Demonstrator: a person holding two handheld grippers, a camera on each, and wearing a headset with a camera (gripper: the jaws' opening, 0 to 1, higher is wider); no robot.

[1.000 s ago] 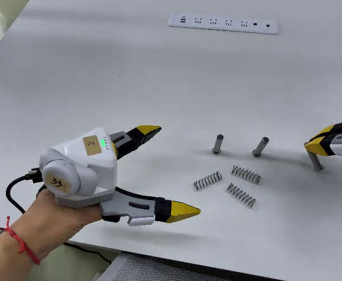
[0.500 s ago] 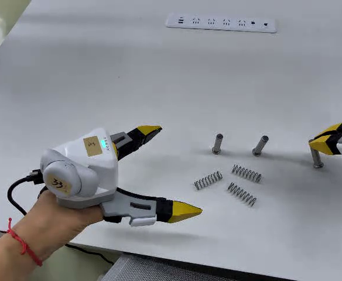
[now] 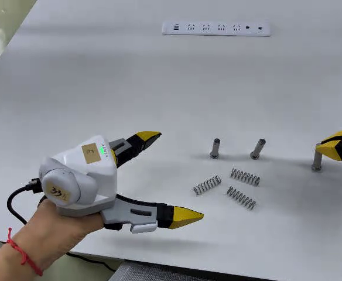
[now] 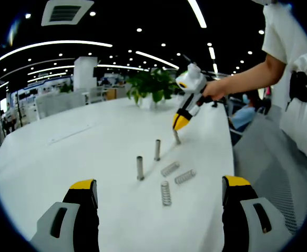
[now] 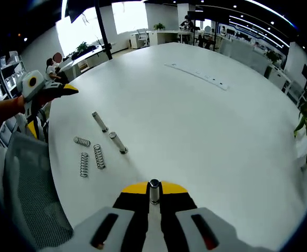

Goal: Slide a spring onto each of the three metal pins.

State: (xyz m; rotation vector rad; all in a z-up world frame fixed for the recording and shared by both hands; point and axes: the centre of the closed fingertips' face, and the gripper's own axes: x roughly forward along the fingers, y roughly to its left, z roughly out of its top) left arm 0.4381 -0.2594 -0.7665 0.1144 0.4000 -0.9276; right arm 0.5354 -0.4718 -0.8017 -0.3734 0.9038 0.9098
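Three short metal pins stand on the white table: one (image 3: 215, 148), a second (image 3: 257, 148), and a third (image 3: 317, 159) at the far right. My right gripper (image 3: 329, 148) is shut on the top of that third pin (image 5: 154, 191), whose head shows between the yellow tips (image 5: 153, 188). Three springs lie loose in front of the pins: left (image 3: 207, 184), upper right (image 3: 245, 175), lower right (image 3: 241, 196). My left gripper (image 3: 171, 175) hovers wide open to their left, holding nothing. From the left gripper (image 4: 159, 184) view, springs (image 4: 165, 192) and pins (image 4: 140, 168) lie ahead.
A white power strip (image 3: 216, 28) lies at the far side of the table. The table's near edge (image 3: 218, 270) runs just below the left gripper. A person's arm and body (image 4: 279, 68) stand beside the table on the right gripper's side.
The right gripper has drawn slightly to the right, and the pin it holds has gone from leaning to nearly upright. The left gripper has stayed about where it was, still open.
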